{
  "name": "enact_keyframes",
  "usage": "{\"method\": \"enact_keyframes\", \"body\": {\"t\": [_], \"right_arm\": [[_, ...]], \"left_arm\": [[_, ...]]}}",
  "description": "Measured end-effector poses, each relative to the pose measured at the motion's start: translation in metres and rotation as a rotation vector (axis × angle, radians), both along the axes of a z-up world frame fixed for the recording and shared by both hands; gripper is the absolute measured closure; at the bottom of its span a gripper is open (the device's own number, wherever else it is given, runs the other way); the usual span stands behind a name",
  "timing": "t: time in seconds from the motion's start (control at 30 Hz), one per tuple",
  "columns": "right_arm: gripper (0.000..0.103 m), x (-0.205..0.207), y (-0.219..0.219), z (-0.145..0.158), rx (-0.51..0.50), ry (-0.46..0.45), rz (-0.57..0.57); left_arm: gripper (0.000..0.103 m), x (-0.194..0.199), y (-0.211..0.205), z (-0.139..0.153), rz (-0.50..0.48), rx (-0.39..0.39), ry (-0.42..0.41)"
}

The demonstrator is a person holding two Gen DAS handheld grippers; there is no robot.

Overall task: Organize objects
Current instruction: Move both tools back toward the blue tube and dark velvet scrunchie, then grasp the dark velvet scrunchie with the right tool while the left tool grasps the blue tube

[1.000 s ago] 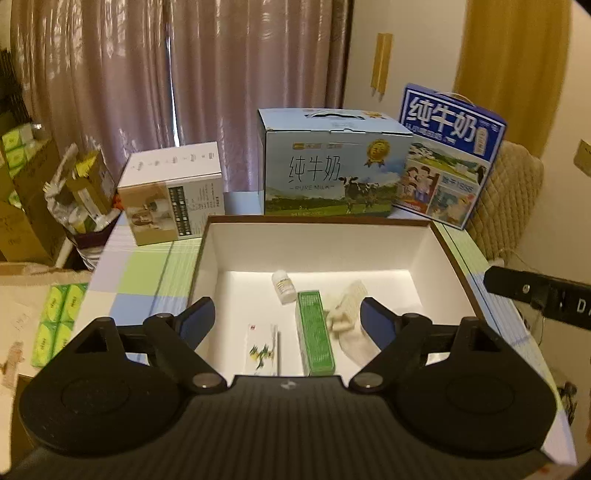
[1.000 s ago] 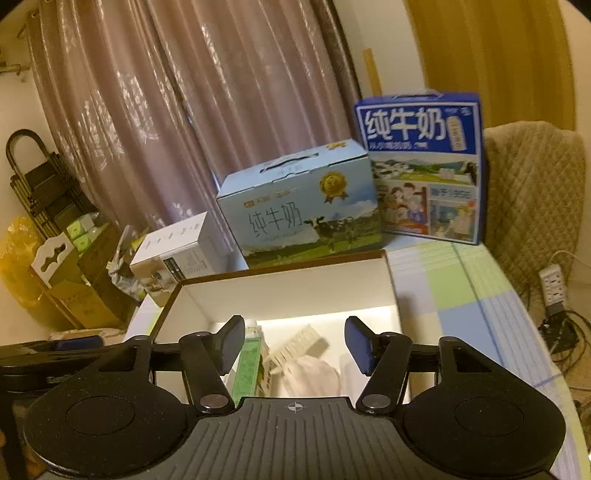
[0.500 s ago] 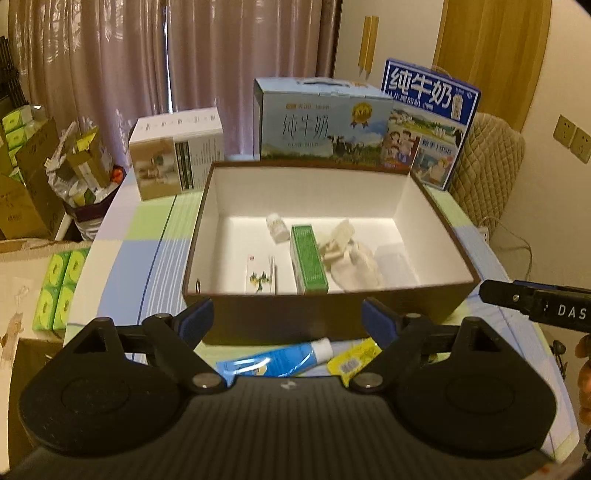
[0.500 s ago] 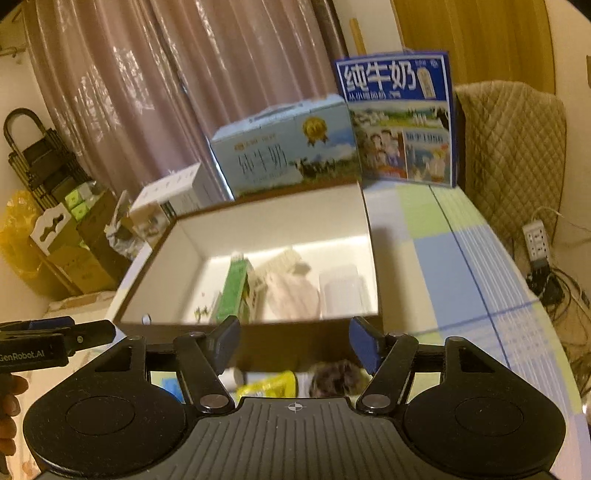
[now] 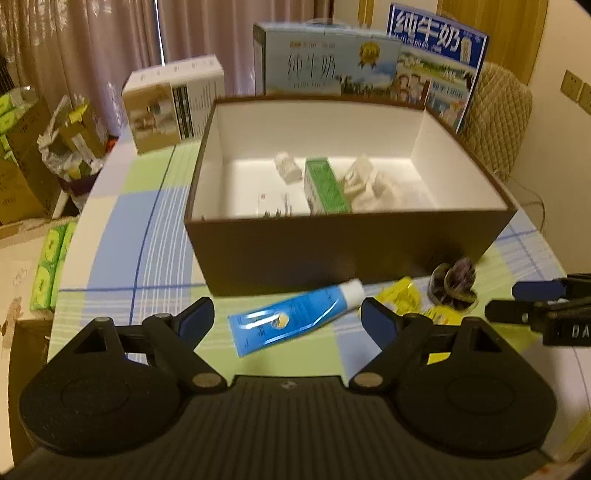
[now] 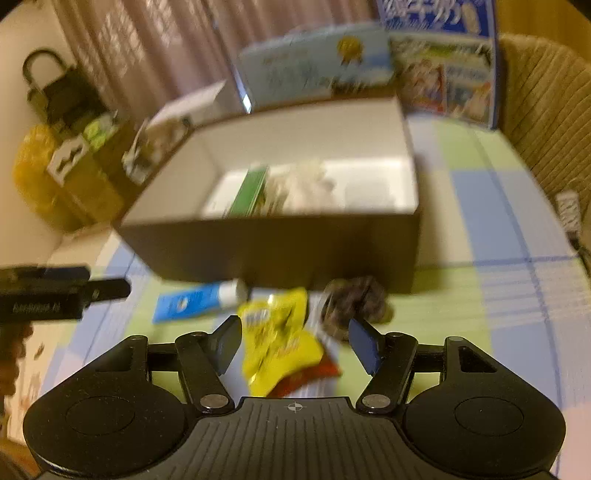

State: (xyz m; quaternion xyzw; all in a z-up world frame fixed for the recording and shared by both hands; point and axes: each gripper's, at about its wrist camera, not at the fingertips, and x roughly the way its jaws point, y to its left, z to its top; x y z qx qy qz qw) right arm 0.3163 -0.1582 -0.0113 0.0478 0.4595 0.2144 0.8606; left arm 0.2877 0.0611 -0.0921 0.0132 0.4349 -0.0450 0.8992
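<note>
Warm, dim light fills the room ahead of my fingers. Mauve curtains (image 5: pixel 92 55) hang across the far wall beyond my fingertips, with a yellow-brown curtain (image 5: pixel 517 33) off to the right of them. A quilted beige chair (image 5: pixel 498 118) stands past my right finger, against a cream wall carrying socket plates (image 5: pixel 576 90). Left of my left finger, cardboard cartons (image 5: pixel 22 158) crowd the floor. A checked tablecloth (image 5: pixel 122 236) in green, blue and white spreads beneath my fingers.

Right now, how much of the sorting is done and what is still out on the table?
Done: the brown box already holds a green carton, a small white bottle and pale items. In hand: nothing; the left claw and right claw are both open. Left: the blue tube, yellow packet and dark bundle.
</note>
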Motion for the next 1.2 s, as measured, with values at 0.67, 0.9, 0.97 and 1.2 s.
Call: {"method": "enact_keyframes", "body": {"t": [0.67, 0.9, 0.97, 1.2], "right_arm": [[0.041, 0.043, 0.005, -0.046, -0.145, -0.029, -0.120], [0.042, 0.053, 0.003, -0.063, -0.186, -0.015, -0.131], [0.077, 0.053, 0.004, -0.063, -0.191, -0.007, -0.113], [0.094, 0.049, 0.003, -0.055, -0.229, 0.017, -0.105]], "left_arm": [[0.019, 0.030, -0.006, -0.047, -0.024, 0.085, 0.060], [0.019, 0.039, -0.010, -0.067, -0.074, 0.072, 0.072], [0.019, 0.039, -0.014, -0.069, -0.094, 0.068, 0.064], [0.019, 0.041, -0.025, -0.075, -0.173, 0.091, 0.020]]}}
